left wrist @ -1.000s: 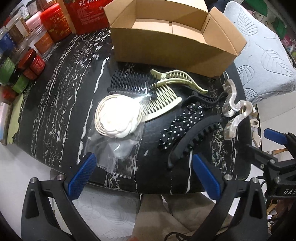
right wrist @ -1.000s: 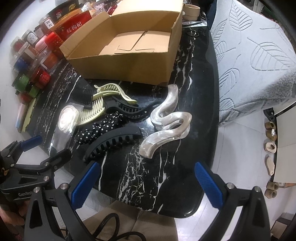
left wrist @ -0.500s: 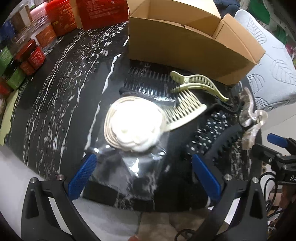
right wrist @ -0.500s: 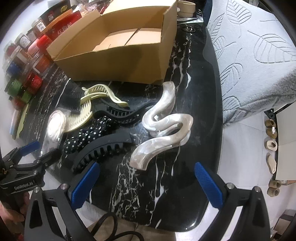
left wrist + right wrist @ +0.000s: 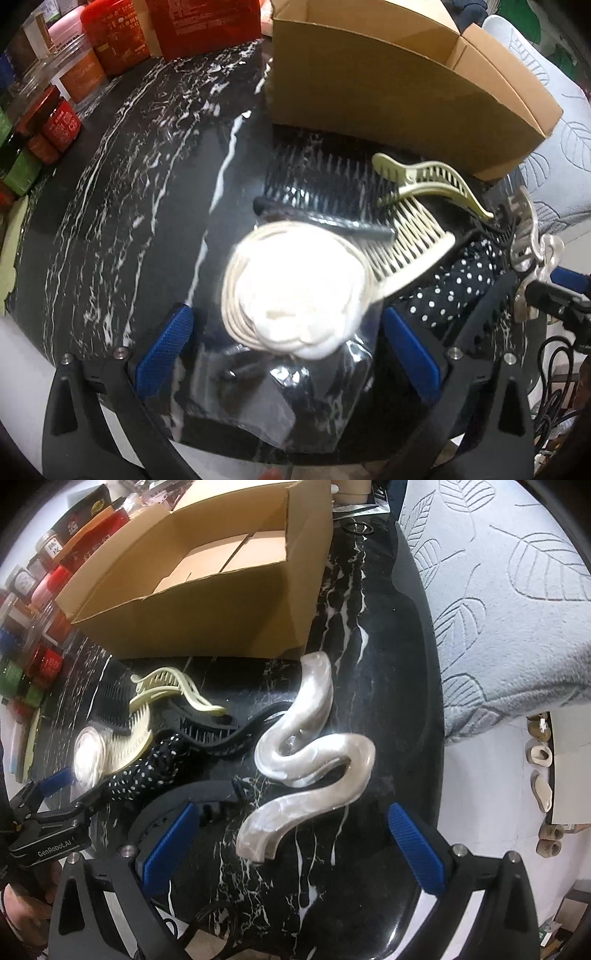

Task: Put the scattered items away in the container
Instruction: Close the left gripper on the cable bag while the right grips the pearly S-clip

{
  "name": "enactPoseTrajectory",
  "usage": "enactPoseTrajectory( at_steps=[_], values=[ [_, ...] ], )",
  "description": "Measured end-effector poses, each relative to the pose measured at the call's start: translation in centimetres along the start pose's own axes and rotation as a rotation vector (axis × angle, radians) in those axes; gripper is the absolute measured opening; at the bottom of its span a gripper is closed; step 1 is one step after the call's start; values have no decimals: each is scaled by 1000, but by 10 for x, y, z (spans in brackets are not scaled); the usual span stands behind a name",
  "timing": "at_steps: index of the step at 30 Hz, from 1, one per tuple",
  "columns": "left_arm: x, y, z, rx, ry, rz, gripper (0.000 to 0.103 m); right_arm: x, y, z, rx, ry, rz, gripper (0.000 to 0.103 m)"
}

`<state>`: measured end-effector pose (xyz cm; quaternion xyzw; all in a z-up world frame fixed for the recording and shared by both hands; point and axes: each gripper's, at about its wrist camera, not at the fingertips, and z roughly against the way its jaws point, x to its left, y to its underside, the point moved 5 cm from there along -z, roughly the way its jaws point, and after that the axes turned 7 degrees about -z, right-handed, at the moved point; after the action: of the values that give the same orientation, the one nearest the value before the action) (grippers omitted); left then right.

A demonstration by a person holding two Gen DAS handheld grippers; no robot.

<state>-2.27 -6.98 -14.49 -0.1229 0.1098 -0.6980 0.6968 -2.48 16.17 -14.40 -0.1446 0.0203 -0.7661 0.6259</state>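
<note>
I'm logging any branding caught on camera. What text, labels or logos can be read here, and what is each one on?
"GenRobot.AI": white lettering on the black body of the left gripper, seen from the right wrist view.
Red box: white print, too blurred to read.
Jars at the table's left edge: labels too small and blurred to read.
Cardboard box: no print visible.

Glossy black veined marble surface [image 5: 391, 664], matt brown cardboard box [image 5: 221, 620], pearly glossy plastic wavy clip [image 5: 314, 760], dotted cloth clip [image 5: 454, 291], crinkled clear plastic bag [image 5: 295, 391]
</note>
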Motion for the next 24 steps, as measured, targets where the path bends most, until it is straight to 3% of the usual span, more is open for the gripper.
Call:
enactPoseTrajectory(
  at_steps=[14,19,24],
  values=[
    [6,-11,-7,-8,17,-40,103,1,-13,-20,58,0,-29,96],
    [2,-10,0,-15,47,-91,85,1,-17,-22,80,-36,-69,89],
    [0,-7,4,-25,102,-83,80,6,-20,-21,72,-72,-53,74]
  ],
)
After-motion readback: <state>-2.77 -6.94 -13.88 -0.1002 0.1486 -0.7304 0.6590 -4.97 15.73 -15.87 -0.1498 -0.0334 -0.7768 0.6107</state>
